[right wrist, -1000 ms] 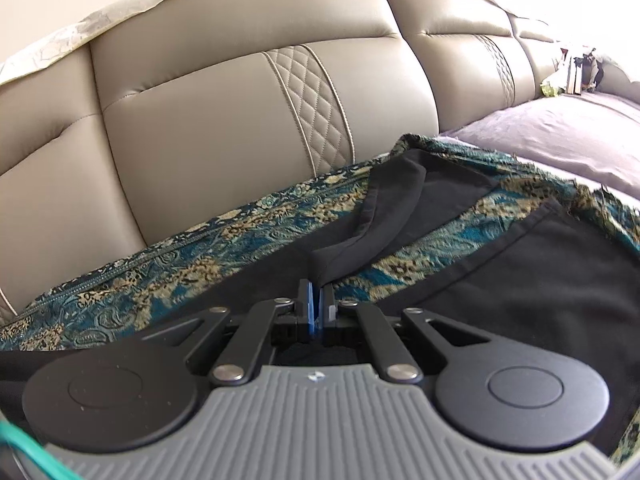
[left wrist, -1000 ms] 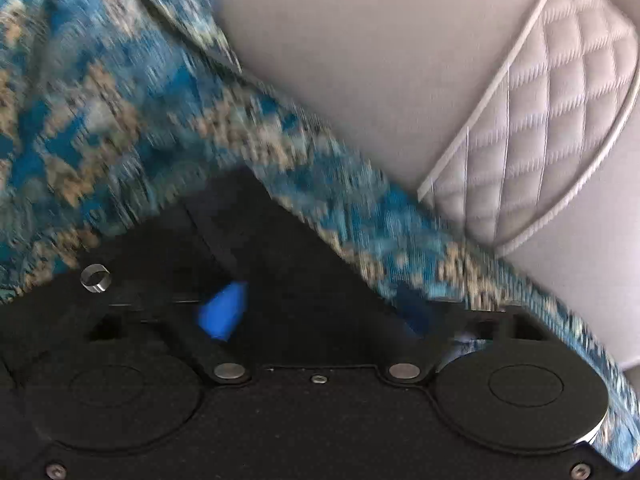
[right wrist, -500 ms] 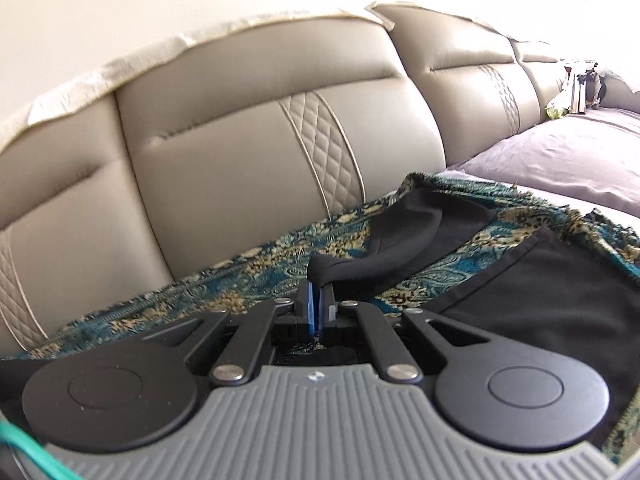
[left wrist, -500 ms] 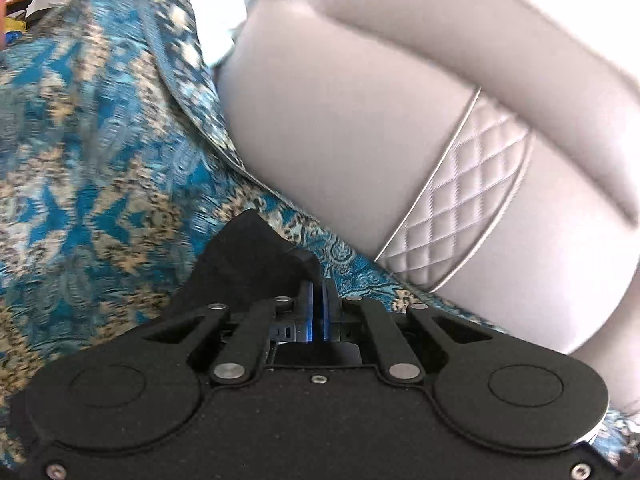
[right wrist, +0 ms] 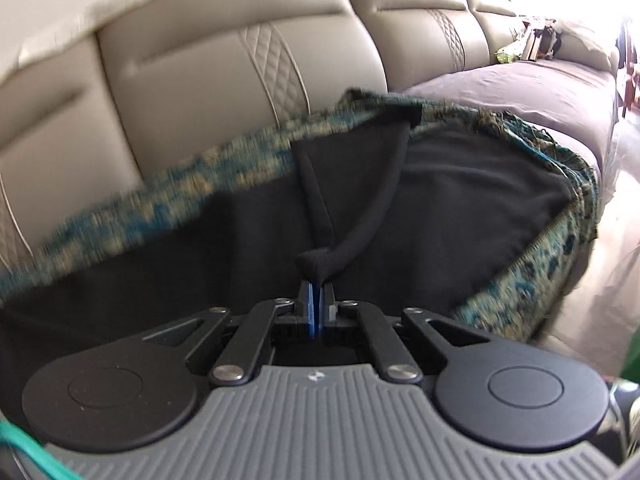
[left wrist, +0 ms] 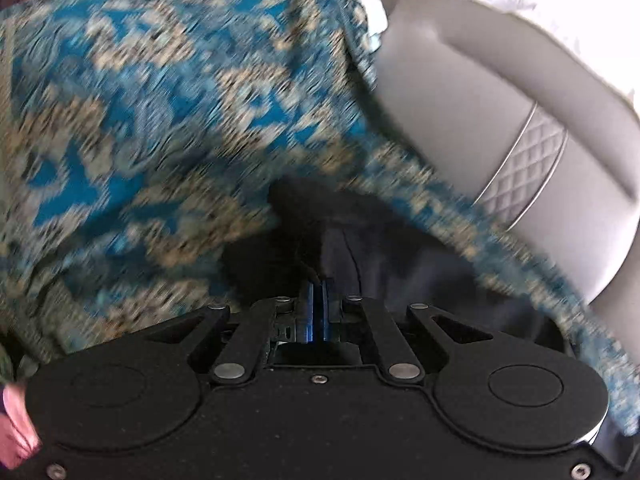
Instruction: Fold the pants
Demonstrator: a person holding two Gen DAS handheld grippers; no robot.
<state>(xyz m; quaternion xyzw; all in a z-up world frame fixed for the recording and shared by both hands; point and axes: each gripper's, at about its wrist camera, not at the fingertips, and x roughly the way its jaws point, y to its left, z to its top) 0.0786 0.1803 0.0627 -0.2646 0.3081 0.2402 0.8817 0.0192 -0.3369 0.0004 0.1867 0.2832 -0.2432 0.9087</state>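
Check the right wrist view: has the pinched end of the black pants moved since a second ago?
Yes. The pants, gripped in the right tongs, have been carried away from the sofa backrest, over the spread black fabric toward the seat's front.

Black pants [right wrist: 460,200] are spread on a patterned throw [right wrist: 532,280]; one bunched edge is pinched by the right gripper [right wrist: 316,292].

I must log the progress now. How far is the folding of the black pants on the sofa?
Early to middle stage. Done: the black pants lie spread on the patterned blue throw over the sofa. In hand: the right gripper is shut on a bunched edge lifted over the pants; the left gripper is shut on dark fabric too. Left: lay these edges down, then fold again; no neat stack shows yet.
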